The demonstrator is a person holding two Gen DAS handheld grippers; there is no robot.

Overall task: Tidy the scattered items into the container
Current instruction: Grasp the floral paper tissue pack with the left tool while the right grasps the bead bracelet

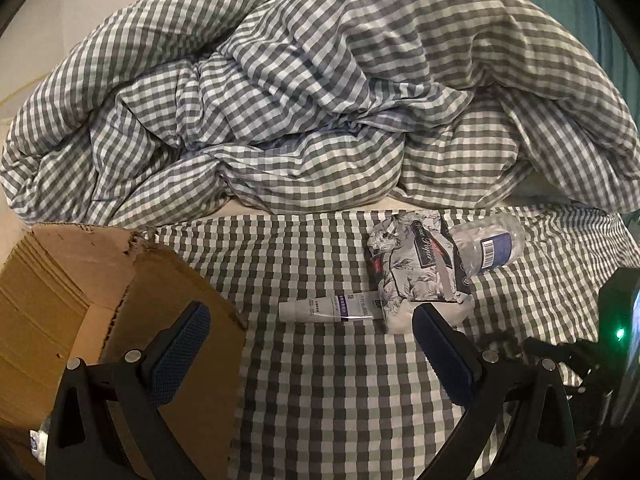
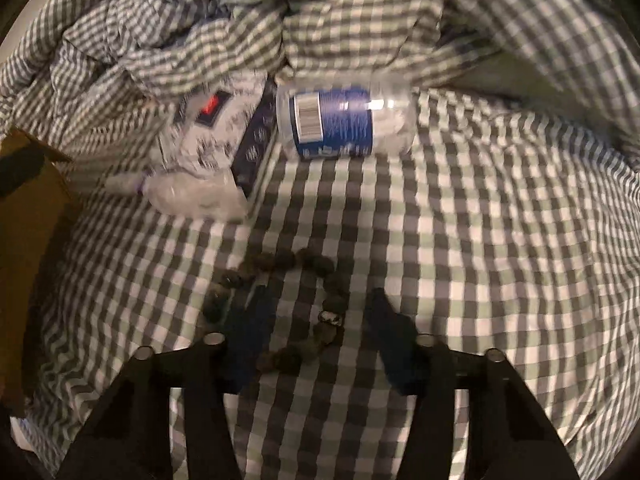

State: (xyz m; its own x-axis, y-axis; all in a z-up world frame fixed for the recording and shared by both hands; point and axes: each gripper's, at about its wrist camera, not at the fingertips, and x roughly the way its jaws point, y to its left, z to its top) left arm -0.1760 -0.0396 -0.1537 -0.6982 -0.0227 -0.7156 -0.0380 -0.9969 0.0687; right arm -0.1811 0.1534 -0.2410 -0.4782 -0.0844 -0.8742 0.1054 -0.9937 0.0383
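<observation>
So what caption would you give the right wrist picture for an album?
Open right gripper poised over a dark bead bracelet on the checked sheet, plastic bottle lying beyond.

The left tongs have matte black triangular arms with cut-out openings, round silver rivets at the linkage joints, and blue pads of fine mesh texture on the inner finger faces. The right tongs share that build: black linkage arms, silver rivet heads behind the fingers, dark blue pads, blurred.
</observation>
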